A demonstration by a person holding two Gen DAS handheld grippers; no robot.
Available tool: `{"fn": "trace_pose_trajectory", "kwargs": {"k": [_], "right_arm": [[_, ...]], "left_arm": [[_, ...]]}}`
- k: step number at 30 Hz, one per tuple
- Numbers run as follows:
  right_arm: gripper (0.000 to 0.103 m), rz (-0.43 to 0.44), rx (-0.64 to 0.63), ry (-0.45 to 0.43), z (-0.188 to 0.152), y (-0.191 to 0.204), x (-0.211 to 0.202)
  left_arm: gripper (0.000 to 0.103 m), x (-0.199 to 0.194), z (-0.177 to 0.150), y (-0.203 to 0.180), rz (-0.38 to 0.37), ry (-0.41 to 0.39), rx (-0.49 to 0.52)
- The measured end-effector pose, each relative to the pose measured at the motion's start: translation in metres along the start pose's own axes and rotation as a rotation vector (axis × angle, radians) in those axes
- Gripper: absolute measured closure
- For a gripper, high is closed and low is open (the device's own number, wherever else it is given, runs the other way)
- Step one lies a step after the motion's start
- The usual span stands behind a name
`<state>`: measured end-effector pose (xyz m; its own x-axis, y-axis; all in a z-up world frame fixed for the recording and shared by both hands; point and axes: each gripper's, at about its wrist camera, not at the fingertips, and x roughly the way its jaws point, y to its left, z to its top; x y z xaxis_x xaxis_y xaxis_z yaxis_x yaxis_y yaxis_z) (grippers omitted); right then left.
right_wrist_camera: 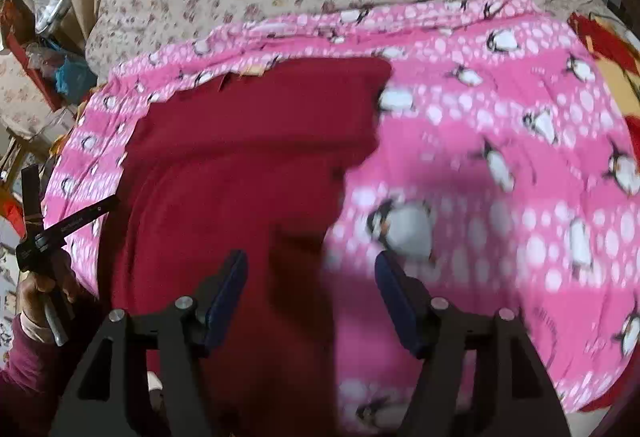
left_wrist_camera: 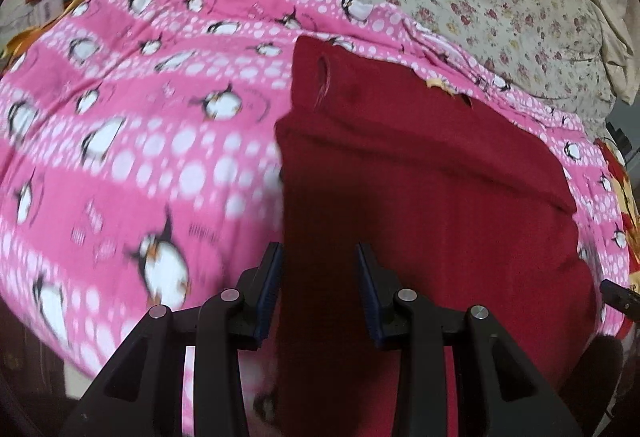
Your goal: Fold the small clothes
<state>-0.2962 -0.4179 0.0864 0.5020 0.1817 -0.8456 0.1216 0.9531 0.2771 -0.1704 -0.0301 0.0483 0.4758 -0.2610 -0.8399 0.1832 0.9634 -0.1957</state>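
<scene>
Left hand-held gripper (left_wrist_camera: 318,269) pinches the dark red garment (left_wrist_camera: 420,173); right hand-held gripper (right_wrist_camera: 312,277) stands open, gripping nothing, penguin blanket (right_wrist_camera: 500,157) at 2 o'clock.

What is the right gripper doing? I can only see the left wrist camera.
Observer: The right gripper has its jaws wide apart over the red garment, near its edge, pinching nothing.
Operator: Can you see a person?
Observer: Yes, a hand at the picture's left edge grips a black handle.
Operator: Anything else?
Observer: A maroon sleeve covers that arm.
</scene>
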Motion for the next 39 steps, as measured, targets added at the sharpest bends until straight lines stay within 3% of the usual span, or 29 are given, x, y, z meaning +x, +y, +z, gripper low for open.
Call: {"fn": "trace_pose_trajectory", "kwargs": {"k": [10,18,22,32,37,39], "right_arm": [[0.032,0.015,-0.012,0.06,-0.039,0.009,0.022],[0.029,0.029,-0.061,0.111,-0.065,0.019,0.016],[0.028,0.032,-0.088,0.173,-0.082,0.022,0.018],[0.027,0.121,-0.026,0.289,-0.11,0.015,0.027],[0.025,0.128,-0.04,0.294,-0.115,0.02,0.033],[0.029,0.125,-0.064,0.293,-0.115,0.025,0.035]], "left_arm": [[0.087,-0.024,-0.055,0.01,0.006,0.036,-0.012],[0.087,-0.042,-0.107,0.012,-0.116,0.103,-0.007],[0.087,-0.036,-0.128,0.005,-0.117,0.163,0.019],[0.087,-0.015,-0.138,-0.009,-0.075,0.26,0.07],[0.087,-0.005,-0.136,-0.01,-0.087,0.292,0.042],[0.088,-0.005,-0.135,-0.009,-0.091,0.301,0.04]]}}
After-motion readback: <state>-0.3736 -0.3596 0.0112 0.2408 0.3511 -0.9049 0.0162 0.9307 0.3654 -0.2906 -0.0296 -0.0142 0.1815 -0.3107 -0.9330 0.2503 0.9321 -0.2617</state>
